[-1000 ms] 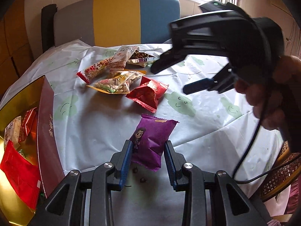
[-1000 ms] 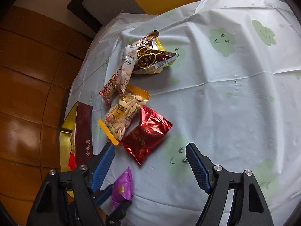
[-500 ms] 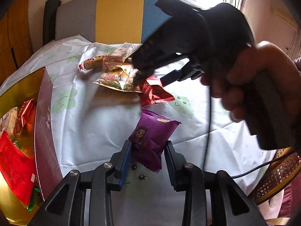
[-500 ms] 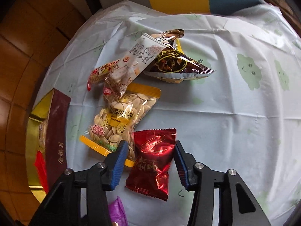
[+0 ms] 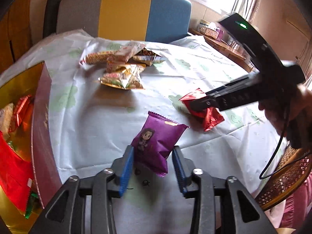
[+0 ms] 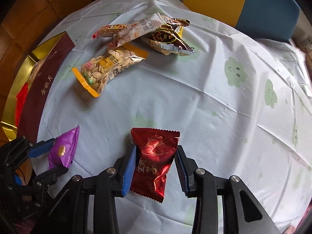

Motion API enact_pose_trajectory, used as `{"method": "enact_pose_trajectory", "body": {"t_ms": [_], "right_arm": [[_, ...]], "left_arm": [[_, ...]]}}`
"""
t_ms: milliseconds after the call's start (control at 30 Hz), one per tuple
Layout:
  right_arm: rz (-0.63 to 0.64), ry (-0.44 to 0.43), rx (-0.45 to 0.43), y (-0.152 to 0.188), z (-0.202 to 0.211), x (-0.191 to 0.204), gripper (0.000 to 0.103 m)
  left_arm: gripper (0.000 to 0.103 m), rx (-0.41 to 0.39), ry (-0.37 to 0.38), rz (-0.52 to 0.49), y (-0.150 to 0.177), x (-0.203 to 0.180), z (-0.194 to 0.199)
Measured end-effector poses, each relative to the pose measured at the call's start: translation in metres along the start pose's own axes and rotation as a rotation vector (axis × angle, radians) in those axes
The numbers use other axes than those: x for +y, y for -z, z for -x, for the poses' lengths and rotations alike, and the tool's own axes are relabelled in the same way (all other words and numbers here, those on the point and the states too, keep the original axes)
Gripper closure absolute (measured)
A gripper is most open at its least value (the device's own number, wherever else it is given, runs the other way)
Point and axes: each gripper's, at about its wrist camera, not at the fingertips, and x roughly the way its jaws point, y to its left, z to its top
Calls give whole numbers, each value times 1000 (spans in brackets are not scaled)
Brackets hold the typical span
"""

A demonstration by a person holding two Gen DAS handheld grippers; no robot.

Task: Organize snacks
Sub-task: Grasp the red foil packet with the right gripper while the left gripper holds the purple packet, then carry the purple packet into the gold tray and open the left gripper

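The maroon side wall of the gold-lined gift box [image 6: 42, 89] at the left carries gold characters "金秋月". The white long snack packet [image 6: 144, 27] at the far side shows "CAO" beside Chinese characters too small to read. Gold characters on the red foil packet [image 6: 154, 156] are unclear.

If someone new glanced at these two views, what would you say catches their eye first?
Probably the two packets gripped at once: a purple packet in the left gripper and a shiny red packet in the right gripper, both near the table's front edge. Next, the heap of loose snacks farther back on the cloud-print tablecloth, and the gold-lined box at the left, already holding packets.
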Motion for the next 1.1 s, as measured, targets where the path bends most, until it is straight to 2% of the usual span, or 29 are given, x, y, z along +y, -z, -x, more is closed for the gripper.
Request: {"method": "enact_pose_trajectory", "body": {"t_ms": [33, 100, 167, 333, 433, 500, 567, 600, 667, 833, 867, 933, 1100], "right_arm": [[-7, -7, -13, 4, 0, -3, 50], [-31, -37, -35, 11, 0, -9, 46], [-57, -64, -56, 19, 1, -14, 34], [-64, -39, -73, 17, 0, -19, 33], [-31, -12, -69, 14, -1, -13, 35], [1, 9, -53, 11, -4, -4, 43], [26, 11, -51, 10, -6, 2, 60], [38, 12, -53, 11, -5, 4, 62], [58, 30, -52, 12, -6, 6, 62], [64, 32, -41, 11, -9, 9, 61], [70, 37, -40, 10, -10, 10, 61], [77, 43, -42, 11, -11, 11, 60], [88, 48, -48, 12, -11, 13, 60]], "left_arm": [[60, 15, 9, 9, -1, 1, -2], [59, 25, 12, 12, -1, 1, -3], [59, 35, 10, 9, -3, 0, -3], [58, 58, -7, -26, -7, -3, -2], [56, 72, -21, -63, -10, -7, -3], [54, 79, -26, -97, -13, -9, -3], [52, 83, -30, -128, -17, -12, -3], [50, 90, -29, -143, -19, -13, -3], [43, 106, -27, -163, -25, -14, -7], [43, 129, -43, -194, -33, -13, -19], [47, 132, -41, -192, -34, -12, -22], [61, 132, -29, -184, -33, -11, -25], [64, 93, -26, -112, -26, -9, -17]]}}
